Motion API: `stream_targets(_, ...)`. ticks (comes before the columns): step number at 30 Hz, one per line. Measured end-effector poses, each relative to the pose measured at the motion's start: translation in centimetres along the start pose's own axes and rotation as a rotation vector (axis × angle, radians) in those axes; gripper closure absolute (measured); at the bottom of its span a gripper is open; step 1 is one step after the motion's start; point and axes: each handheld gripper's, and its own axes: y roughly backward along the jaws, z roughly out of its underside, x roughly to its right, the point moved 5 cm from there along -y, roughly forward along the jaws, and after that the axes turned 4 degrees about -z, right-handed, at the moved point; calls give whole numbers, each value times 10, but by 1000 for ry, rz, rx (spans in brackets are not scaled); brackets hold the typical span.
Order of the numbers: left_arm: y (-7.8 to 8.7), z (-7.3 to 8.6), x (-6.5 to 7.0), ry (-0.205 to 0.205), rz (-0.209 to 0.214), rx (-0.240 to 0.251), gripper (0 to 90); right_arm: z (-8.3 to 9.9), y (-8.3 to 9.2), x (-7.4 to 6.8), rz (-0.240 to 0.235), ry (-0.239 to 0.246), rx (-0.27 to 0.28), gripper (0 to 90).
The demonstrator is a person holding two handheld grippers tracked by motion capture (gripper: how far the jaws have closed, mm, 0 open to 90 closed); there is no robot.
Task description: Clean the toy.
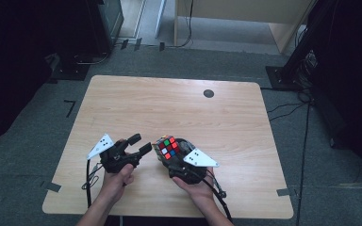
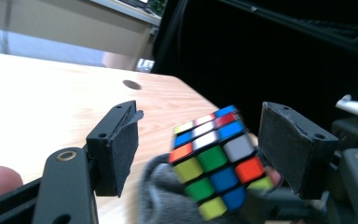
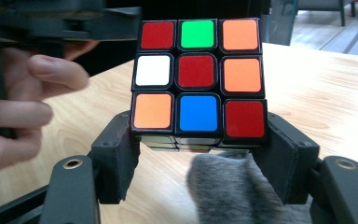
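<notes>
The table (image 1: 122, 103) lay bare under me except for the work near my own edge. There I had the cube (image 1: 168, 147) lifted clear of the wood, toward the right of centre, clamped in the right gripper (image 3: 198, 140). Its jaws pressed on the cube's two opposite sides along the bottom layer, with the face of red, green, orange, white and blue stickers turned to that gripper's camera. The left gripper (image 1: 139, 144) stood just beside the cube with its jaws apart and nothing between them. In the left gripper view the cube (image 2: 216, 161) sat beyond the pads and tilted, one corner low; that picture was soft, so I could not say for certain how near the right-hand pad came to it.

I judged the cube light, rigid and hard-shelled, so it would not crush or bend. Its stickered plastic looked smooth and likely slick, and the layers can turn against each other, so a pinch across one layer alone might let the rest swivel. Flat opposite faces were the place to grip, pads square on and away from corners. For the free gripper, the top layer, clear of the other pads, seemed the best hold. A grey fuzzy pad (image 3: 235, 186) lay below the cube.
</notes>
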Motion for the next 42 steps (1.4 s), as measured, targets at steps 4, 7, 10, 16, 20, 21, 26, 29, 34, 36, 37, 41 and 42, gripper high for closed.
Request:
stream_targets(4, -1, 3, -4, -63, -12, -27, 292, -3, 5, 11, 15, -19, -1, 348)
stream_targets(7, -4, 9, -3, -165, -33, -60, 292, -6, 8, 16, 18, -36, -6, 349)
stream_targets(10, -7, 16, 0, -272, -51, -82, 292, -12, 13, 19, 9, -55, -3, 349)
stream_targets(16, -15, 33, 12, -481, -63, -152, 292, -19, 16, 16, -32, -88, -12, 349)
stream_targets(20, -19, 41, 15, -553, -76, -183, 290, -19, 14, 10, -60, -98, -27, 349)
stream_targets(21, -19, 42, 15, -564, -79, -183, 290, -19, 14, 9, -65, -102, -29, 349)
stream_targets(26, -18, 43, 16, -621, -87, -166, 284, -17, 11, 4, -92, -121, -53, 349)
stream_targets(29, -17, 45, 18, -683, -82, -162, 282, -16, 9, 4, -95, -141, -64, 349)
stream_targets(34, -19, 49, 20, -711, -73, -173, 281, -17, 10, 3, -101, -160, -56, 348)
stream_targets(36, -19, 50, 21, -723, -77, -177, 281, -17, 10, 2, -107, -159, -58, 348)
stream_targets(37, -20, 51, 22, -728, -80, -178, 280, -17, 10, 1, -114, -160, -62, 349)
stream_targets(41, -21, 52, 24, -753, -84, -173, 277, -13, 6, -6, -162, -168, -96, 348)
stream_targets(42, -21, 53, 25, -755, -83, -171, 273, -12, 4, -7, -171, -172, -104, 348)
